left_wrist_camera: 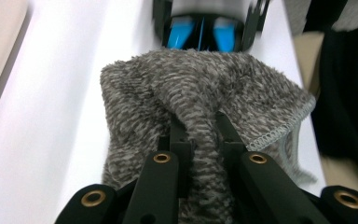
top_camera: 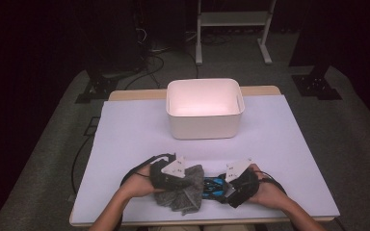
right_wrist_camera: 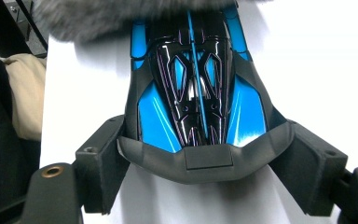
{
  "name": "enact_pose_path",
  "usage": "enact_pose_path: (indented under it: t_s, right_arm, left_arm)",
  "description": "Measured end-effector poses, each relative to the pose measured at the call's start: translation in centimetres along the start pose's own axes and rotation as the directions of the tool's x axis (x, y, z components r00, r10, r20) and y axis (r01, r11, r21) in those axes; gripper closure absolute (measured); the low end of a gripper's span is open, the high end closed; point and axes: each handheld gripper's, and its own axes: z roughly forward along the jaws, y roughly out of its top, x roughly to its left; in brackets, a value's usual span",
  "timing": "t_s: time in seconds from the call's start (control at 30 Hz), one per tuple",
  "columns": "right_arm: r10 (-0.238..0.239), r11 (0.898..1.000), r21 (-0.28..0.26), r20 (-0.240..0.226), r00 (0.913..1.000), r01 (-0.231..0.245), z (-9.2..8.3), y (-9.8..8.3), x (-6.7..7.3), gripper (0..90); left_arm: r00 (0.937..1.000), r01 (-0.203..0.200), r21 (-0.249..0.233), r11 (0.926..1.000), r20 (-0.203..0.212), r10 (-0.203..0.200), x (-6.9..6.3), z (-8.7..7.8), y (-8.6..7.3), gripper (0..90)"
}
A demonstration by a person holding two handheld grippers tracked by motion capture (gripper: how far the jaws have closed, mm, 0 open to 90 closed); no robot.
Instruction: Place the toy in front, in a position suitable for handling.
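A fuzzy grey cloth (top_camera: 185, 188) lies bunched near the table's front edge, and my left gripper (top_camera: 189, 183) is shut on a fold of it. In the left gripper view the cloth (left_wrist_camera: 200, 98) rises in a ridge pinched between the two black jaws (left_wrist_camera: 199, 122). Just right of the cloth sits a blue and black toy car (top_camera: 215, 186). My right gripper (top_camera: 228, 189) is shut on the car's rear. In the right gripper view the car (right_wrist_camera: 196, 88) sits between the pads (right_wrist_camera: 103, 158), its nose under the blurred cloth (right_wrist_camera: 121, 14).
A white rectangular bin (top_camera: 204, 127) stands at the middle back of the white table top (top_camera: 125, 139). Dark stands and cables sit on the floor beyond the table. A person's clothing shows beside the table edge in both gripper views.
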Motion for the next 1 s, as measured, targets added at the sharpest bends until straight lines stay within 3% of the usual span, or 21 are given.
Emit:
enact_pose_path:
  t_s: [0.03,0.13,0.27,0.33,0.37,0.4,0.57,0.7,0.77,1.0]
  right_arm:
    - [0.006,1.0,0.001,-0.002,1.0,-0.006,-0.1,-0.1,0.0,23.0]
    - [0.002,1.0,0.004,-0.002,1.0,-0.002,-0.1,-0.1,0.0,23.0]
    - [0.001,1.0,0.003,-0.001,1.0,-0.001,-0.1,-0.1,0.0,22.9]
    - [0.0,1.0,0.003,-0.001,1.0,0.0,-0.1,-0.1,0.0,22.9]
    - [0.006,1.0,0.002,-0.001,1.0,-0.006,-0.1,-0.1,0.0,22.9]
    - [0.006,1.0,0.002,-0.001,1.0,-0.006,-0.1,-0.1,0.0,22.9]
    - [0.003,1.0,-0.003,-0.004,1.0,-0.003,0.0,-0.1,0.0,22.9]
    - [0.002,1.0,-0.007,-0.008,1.0,-0.002,0.0,-0.1,-0.1,22.9]
    - [0.005,1.0,-0.011,-0.008,1.0,-0.005,0.0,-0.2,-0.1,22.9]
    - [0.026,1.0,-0.014,-0.018,0.9995,-0.026,0.0,-0.2,-0.1,22.9]
  left_arm:
    - [0.9999,0.014,0.017,0.9998,-0.007,-0.014,0.1,-0.4,-0.8,81.5]
    - [0.9996,0.025,0.026,0.9993,-0.01,-0.025,0.1,-0.4,-1.4,81.5]
    - [0.9993,0.034,-0.038,0.9987,0.017,-0.034,0.0,0.2,-1.2,81.5]
    - [0.9994,0.017,-0.05,0.9986,0.03,-0.015,-0.1,0.8,-0.3,81.5]
    - [0.9989,-0.011,-0.046,0.9989,0.044,0.013,-0.2,1.7,0.9,81.5]
    - [0.9989,-0.011,-0.046,0.9989,0.044,0.013,-0.2,1.7,0.9,81.5]
    - [0.9929,-0.081,-0.065,0.9946,0.082,0.086,-0.2,4.4,4.9,81.5]
    - [0.9891,-0.098,-0.079,0.9921,0.103,0.106,-0.1,5.9,6.5,81.5]
    - [0.9857,-0.116,-0.056,0.9917,0.116,0.122,-0.2,6.7,7.3,81.4]
    - [0.9854,-0.105,-0.063,0.9924,0.127,0.113,0.0,7.2,7.9,81.4]
